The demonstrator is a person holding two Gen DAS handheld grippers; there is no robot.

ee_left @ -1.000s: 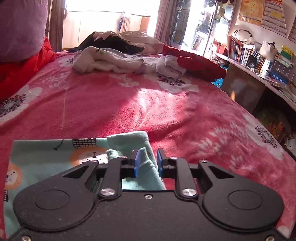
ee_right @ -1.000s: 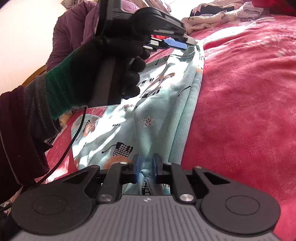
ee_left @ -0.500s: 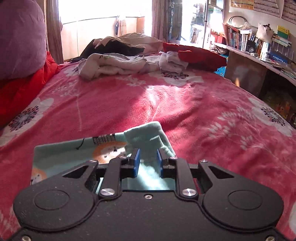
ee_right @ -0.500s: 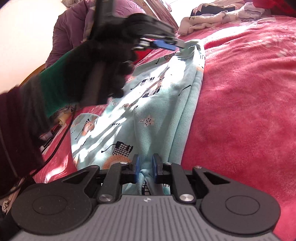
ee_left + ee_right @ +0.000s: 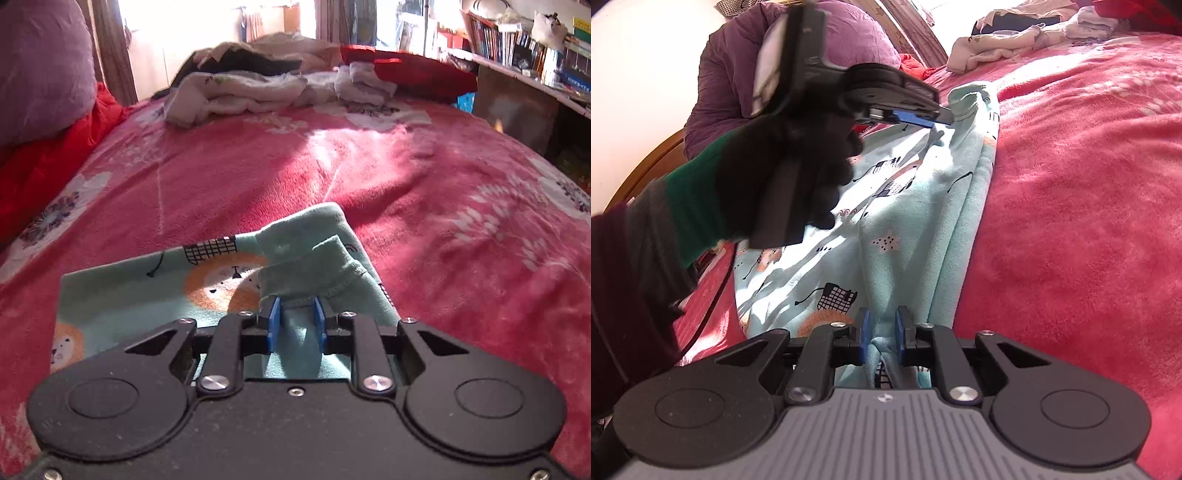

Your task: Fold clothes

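Observation:
A mint-green children's garment [image 5: 155, 295] with lion and grid prints lies on the pink blanket [image 5: 406, 192]. My left gripper [image 5: 295, 314] is shut on a bunched edge of the garment and holds it slightly above the bed. In the right wrist view the garment [image 5: 905, 206] stretches from my right gripper [image 5: 881, 332], shut on its near end, to the left gripper [image 5: 938, 118] at its far end. The cloth sags between them, folded lengthwise.
A pile of white and dark clothes [image 5: 258, 88] and a red cushion [image 5: 406, 70] lie at the bed's far end. A purple pillow [image 5: 40, 66] and red bedding [image 5: 44, 166] sit left. Bookshelves [image 5: 535, 48] line the right wall.
My left gripper has lifted and drawn its end of the garment up and toward the far end. The right gripper has stayed in place, still holding the cloth.

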